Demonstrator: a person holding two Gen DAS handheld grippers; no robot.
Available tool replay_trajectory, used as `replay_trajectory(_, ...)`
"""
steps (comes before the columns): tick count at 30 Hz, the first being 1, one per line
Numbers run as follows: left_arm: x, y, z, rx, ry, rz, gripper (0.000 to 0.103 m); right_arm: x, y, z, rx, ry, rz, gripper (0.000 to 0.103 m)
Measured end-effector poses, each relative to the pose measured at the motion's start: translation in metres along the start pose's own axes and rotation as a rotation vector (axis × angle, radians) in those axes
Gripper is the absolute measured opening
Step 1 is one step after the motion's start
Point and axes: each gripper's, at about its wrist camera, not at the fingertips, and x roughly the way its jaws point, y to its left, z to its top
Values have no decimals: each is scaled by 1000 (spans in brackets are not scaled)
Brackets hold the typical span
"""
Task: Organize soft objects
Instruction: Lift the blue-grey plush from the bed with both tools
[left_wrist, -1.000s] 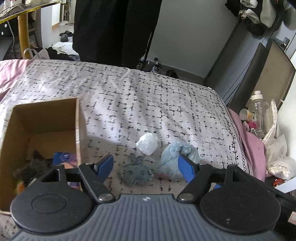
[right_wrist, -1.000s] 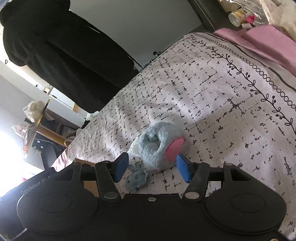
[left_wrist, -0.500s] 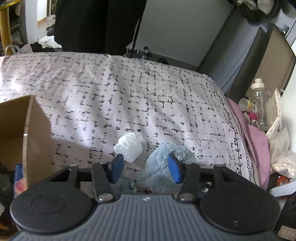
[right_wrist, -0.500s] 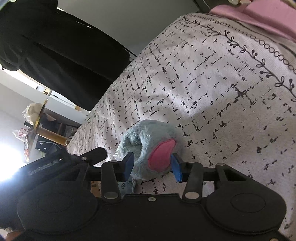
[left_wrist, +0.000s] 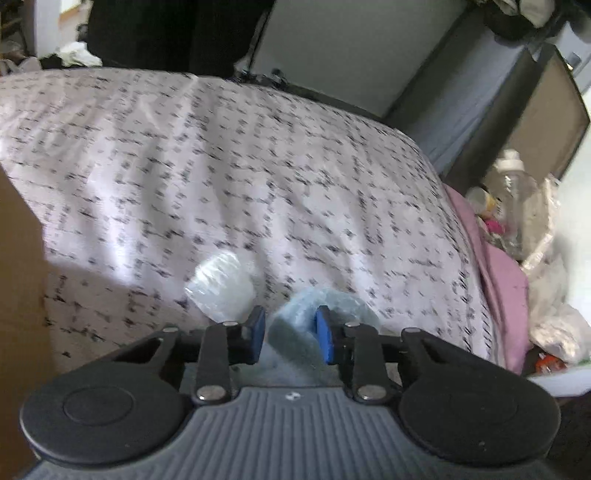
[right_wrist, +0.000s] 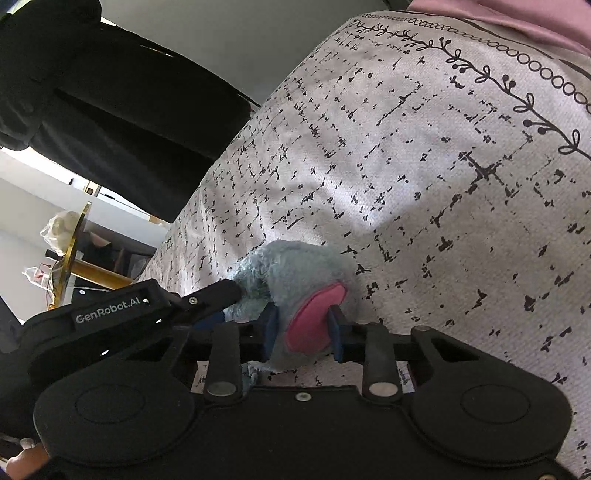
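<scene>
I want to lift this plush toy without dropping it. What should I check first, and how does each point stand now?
1. Right gripper on the blue plush toy: ok; its jaws have just been closing and pinch the pink ear.
2. Left gripper on the same toy: ok; its jaws have just been closing and squeeze blue fur.
3. Grips deep enough to hold: cannot tell.
4. White plastic wad outside the left jaws: ok, it lies beside them.
5. Toy free of the bedspread: not ok, it rests on it.
6. Cardboard box has room: cannot tell.
</scene>
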Motion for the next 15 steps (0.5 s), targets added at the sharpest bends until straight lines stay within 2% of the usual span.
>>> replay_trajectory(2, 4, -1, -5, 8, 22, 0, 26, 0, 0, -1, -8, 2, -5, 24)
replay_trajectory(6, 2, 4, -10, -33, 10, 0, 20, -5, 8, -4, -48, -2, -16, 20)
replay_trajectory(15, -47, -5, -16, 11, -48, -19, 18, -36, 33, -11, -89, -35, -9, 19)
